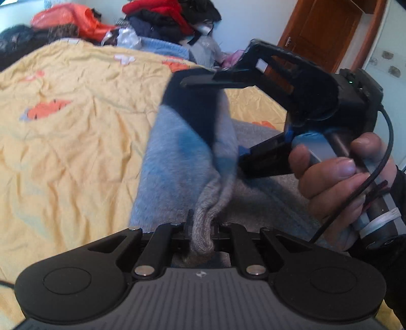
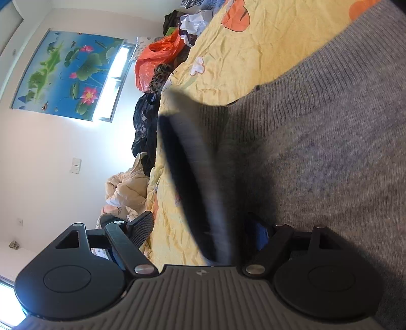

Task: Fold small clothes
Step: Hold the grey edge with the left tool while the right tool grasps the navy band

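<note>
Over on the left, the yellow bedsheet (image 1: 63, 132) spreads out to nine o'clock, with a heap of clothes (image 1: 162, 17) piled at twelve. Centre frame in the left wrist view, the left gripper (image 1: 201, 228) is clenched hard on the grey toe end of a sock (image 1: 182, 142), which stretches up and away toward one o'clock, grey and blue with a dark navy cuff. Just right of that, the right gripper (image 1: 225, 119) sits at two o'clock with its jaws standing wide, the cuff end between them but neither pad pressing on it; a hand (image 1: 337, 172) grips its handle at three o'clock. Under it all lies a grey knitted sweater (image 2: 330, 132), filling the right wrist view from twelve to four o'clock, while the sock blurs through the middle.

My read: this is the fold of the sock, cuff just handed off. Next, the left gripper needs to carry its end over and lay it flat, square on the other half.
</note>
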### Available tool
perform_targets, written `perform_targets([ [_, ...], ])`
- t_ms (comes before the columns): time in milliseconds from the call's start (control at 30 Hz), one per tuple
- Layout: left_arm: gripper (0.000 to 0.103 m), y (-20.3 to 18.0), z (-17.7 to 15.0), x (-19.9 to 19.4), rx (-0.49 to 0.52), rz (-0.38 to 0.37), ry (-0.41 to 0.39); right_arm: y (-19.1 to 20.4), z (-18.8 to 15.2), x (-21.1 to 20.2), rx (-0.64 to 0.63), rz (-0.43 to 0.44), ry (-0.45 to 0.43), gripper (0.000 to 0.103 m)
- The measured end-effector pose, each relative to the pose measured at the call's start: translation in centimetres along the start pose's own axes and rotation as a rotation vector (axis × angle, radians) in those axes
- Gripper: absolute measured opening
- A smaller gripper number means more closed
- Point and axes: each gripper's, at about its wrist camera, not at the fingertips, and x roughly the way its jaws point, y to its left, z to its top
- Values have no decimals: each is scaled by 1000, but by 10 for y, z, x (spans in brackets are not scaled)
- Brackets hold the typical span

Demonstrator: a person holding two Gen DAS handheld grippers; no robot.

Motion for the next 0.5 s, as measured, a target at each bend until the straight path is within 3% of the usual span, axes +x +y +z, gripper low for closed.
perform_targets([
  [167, 8, 4, 3, -1, 7, -17, 2, 6, 13, 3, -44, -69, -31, 78],
  [367, 8, 5, 1, -1, 11, -29, 11, 17, 35, 18, -134, -224, -74, 64],
  [433, 8, 2, 1, -3, 12, -28, 13, 17, 41, 24, -187, -283, -84, 31],
  [500, 8, 0, 2, -3, 19, -29, 13, 18, 44, 27, -248, -289, -73, 21],
])
